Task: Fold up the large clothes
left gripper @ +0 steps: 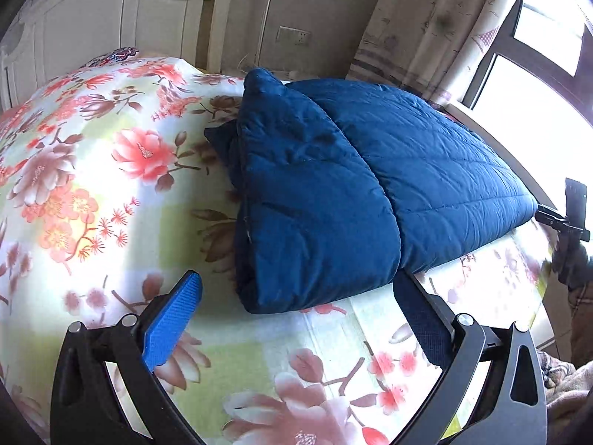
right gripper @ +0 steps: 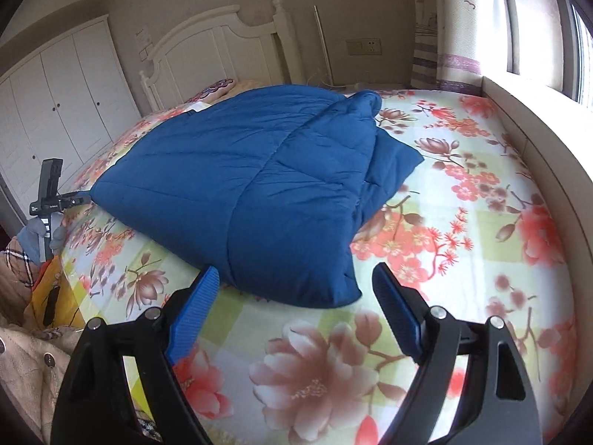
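A large dark blue quilted garment [left gripper: 333,185] lies folded on the floral bedsheet [left gripper: 92,185], one flap laid over its left part. My left gripper [left gripper: 298,285] hovers at the garment's near edge, open wide, its blue pads [left gripper: 174,319] clear of the fabric. In the right wrist view the same garment [right gripper: 241,185] spreads across the middle of the bed [right gripper: 463,222]. My right gripper [right gripper: 295,274] is open just before the garment's near corner, and its fingers [right gripper: 192,315] hold nothing.
A black phone holder on a stand [right gripper: 50,185] rises at the bed's edge. Beside the bed lie beige and checked clothes [right gripper: 26,352]. A white headboard [right gripper: 222,48], wardrobe [right gripper: 55,92] and window ledge [right gripper: 537,141] border the bed.
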The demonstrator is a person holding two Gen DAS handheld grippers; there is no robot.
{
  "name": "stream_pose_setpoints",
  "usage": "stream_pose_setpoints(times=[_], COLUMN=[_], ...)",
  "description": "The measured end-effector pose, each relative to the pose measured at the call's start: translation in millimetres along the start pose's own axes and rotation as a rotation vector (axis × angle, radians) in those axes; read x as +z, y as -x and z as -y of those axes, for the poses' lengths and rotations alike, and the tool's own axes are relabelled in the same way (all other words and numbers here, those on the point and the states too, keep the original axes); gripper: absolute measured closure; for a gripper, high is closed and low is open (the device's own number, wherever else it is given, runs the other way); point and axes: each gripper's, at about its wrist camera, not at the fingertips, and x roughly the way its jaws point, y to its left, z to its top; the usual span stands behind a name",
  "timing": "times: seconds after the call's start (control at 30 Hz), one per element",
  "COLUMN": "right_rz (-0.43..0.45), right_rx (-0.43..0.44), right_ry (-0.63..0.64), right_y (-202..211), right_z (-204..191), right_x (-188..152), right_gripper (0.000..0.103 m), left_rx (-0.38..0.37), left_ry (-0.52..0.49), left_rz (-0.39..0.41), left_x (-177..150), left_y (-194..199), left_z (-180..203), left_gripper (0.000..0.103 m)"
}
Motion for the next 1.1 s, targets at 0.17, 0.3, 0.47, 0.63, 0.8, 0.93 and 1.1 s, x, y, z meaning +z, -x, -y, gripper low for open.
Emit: stream_pose_setpoints(times=[0.17, 0.3, 0.47, 0.63, 0.8, 0.93, 1.1], right_rz=[0.011, 0.015, 0.015, 0.011, -0.001, 0.006, 0.022], right_rx=[-0.039, -0.017, -0.003, -0.02, 0.029, 0.047, 0.016], right_ry=[0.044, 0.019, 0.01, 0.009, 0.044, 0.045, 0.045], right_y=[-11, -10, -12, 1, 38, 64, 72], right_z=[-8, -4, -7, -29, -57, -73, -75], right_x=[8, 6, 5, -4, -36, -70, -81], right_gripper=[0.03, 0.031, 0.049, 0.069, 0.07, 0.07, 0.053], left_rx=[-0.037, -0.085, -0.126, -0.138, -0.134, -0.135, -0.104], left_ry=[0.008, -0.031, -0.032, -0.036, -0.044, -0.029, 0.011], left_rz=[-0.005, -0.037, 0.03, 0.065, 0.064, 0.064, 0.091], left_x=[5, 14, 13, -8, -49, -92, -117], left_y=[-12, -26, -18, 9, 49, 77, 87], left_z=[6, 16, 19, 22, 25, 30, 32], left_gripper=[0.004, 0.004, 0.051, 0.072, 0.072, 0.071, 0.055])
